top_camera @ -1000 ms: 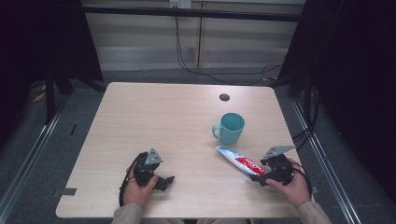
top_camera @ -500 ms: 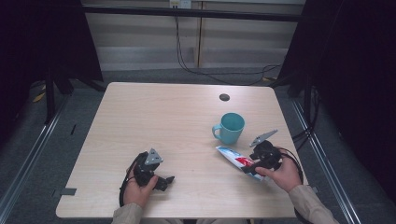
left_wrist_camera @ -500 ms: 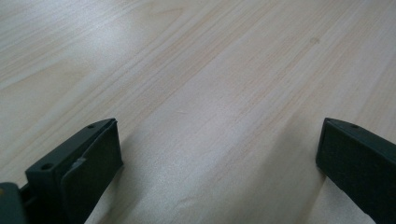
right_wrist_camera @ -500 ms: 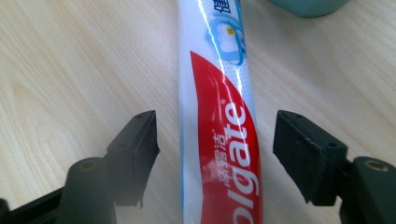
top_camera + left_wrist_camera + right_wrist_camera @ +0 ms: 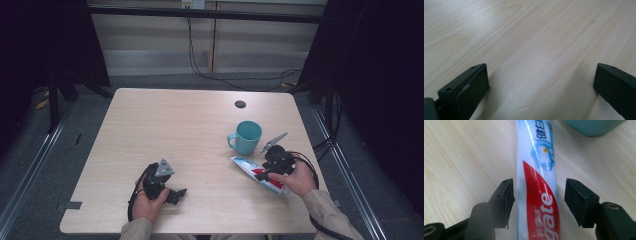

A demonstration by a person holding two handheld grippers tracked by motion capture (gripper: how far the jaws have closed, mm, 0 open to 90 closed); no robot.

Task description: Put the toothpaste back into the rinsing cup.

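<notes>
Our right jaws are closing around the toothpaste tube, and the grip is not made yet.

We see the right gripper point(image 5: 537, 202) with the toothpaste tube point(image 5: 536, 182) lying flat on the counter point(image 5: 461, 157) between its jaws, which have just been closing; a narrow gap shows on each side, so the pads are not pressing. The tube runs lengthwise away from the jaws, its far end just beside the teal mug point(image 5: 594, 126). We judge that the soft, rounded tube could squirt out or roll sideways if the jaws pinch off-centre, and a push forward could knock the mug. Our left gripper point(image 5: 539, 87) rests on bare counter, jaws wide apart, holding nothing.
</notes>
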